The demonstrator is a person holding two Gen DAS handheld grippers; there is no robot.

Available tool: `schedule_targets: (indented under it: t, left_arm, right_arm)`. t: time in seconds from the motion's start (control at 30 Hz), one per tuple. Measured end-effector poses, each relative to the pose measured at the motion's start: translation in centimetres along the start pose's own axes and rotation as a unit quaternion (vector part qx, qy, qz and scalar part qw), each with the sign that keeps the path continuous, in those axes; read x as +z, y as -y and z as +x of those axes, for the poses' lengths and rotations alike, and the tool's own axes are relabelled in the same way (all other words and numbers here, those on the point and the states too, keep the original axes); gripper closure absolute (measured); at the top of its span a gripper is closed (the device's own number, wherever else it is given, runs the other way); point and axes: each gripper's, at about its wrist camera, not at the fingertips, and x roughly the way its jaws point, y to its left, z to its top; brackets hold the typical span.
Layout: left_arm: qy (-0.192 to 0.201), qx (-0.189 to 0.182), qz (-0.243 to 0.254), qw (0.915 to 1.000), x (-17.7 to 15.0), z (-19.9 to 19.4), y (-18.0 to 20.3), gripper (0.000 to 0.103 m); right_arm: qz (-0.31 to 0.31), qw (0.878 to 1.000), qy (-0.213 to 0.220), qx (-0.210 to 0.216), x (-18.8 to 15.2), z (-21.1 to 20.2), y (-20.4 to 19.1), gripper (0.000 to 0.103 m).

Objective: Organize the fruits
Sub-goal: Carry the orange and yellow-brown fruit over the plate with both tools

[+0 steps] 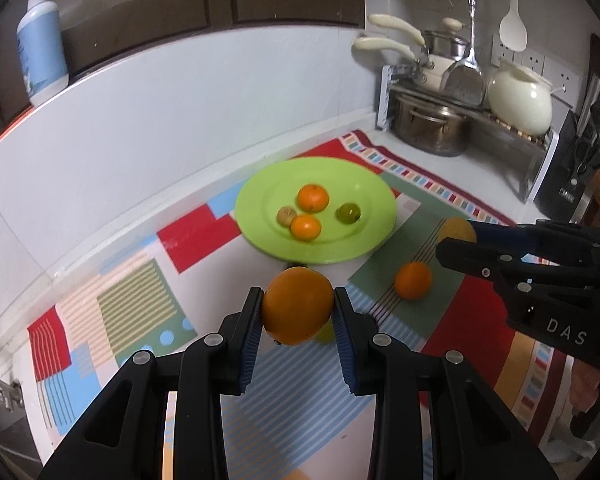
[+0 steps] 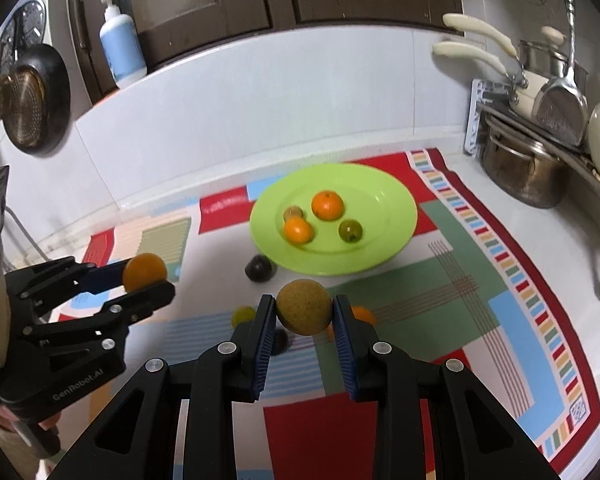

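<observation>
- My left tool [image 1: 298, 312] sits bottom centre of the left wrist view, angled down at the worktop [image 1: 100, 128], both pads pinching a big orange [image 1: 298, 306] held clear of the patterned cloth [image 1: 140, 304].
- In the right wrist view that tool shows at left edge w/ the orange at its tip.
- My right tool [image 2: 304, 314] is bottom centre of its own view, also tilted down, clamped on a brownish-yellow round fruit [image 2: 304, 308] between the pads.
- Green plate [image 1: 260, 196] lies beyond both tools, mid-frame, carrying two small oranges, a green fruit & a brownish one.
- Loose small orange [image 1: 413, 280] on the cloth, right of the left tool.
- Dark fruit [image 2: 260, 268] just beside the plate's near-left rim; a yellow-green fruit [image 2: 243, 316] left of the right tool's fingers.
</observation>
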Motion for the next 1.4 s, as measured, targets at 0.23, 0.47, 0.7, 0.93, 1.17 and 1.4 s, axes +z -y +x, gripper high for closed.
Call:
schedule_targets:
  t: [0.23, 0.47, 0.7, 0.93, 1.17, 1.4]
  left_arm:
    - [0.010, -0.015, -0.005, 0.9998, 2.3, 0.5, 0.2, 0.069]
    - [0.018, -0.024, -0.004, 0.9995, 4.8, 1.5, 0.3, 0.069]
    - [0.026, -0.029, 0.002, 0.9992, 7.5, 2.7, -0.1, 0.069]
    - [0.013, -0.038, 0.007, 0.9992, 9.8, 5.9, -0.7, 0.069]
    - [-0.008, -0.044, 0.016, 0.9989, 11.2, 9.8, -1.2, 0.069]
    - [-0.024, -0.042, 0.016, 0.9987, 12.0, 13.9, -2.4, 0.069]
  right_arm:
    - [-0.005, 1.000, 0.020, 0.004, 2.1, -0.3, 0.2, 0.073]
    - [-0.012, 1.000, 0.027, 0.001, 4.2, 0.3, 0.9, 0.073]
    - [-0.017, 0.999, 0.034, -0.002, 6.8, 1.2, 1.8, 0.073]
    - [-0.030, 0.999, 0.033, -0.002, 8.7, 3.1, 2.4, 0.073]
    - [-0.027, 1.000, 0.014, 0.004, 9.9, 6.5, 3.5, 0.073]
    - [-0.029, 0.999, -0.015, 0.006, 10.6, 10.8, 4.1, 0.073]
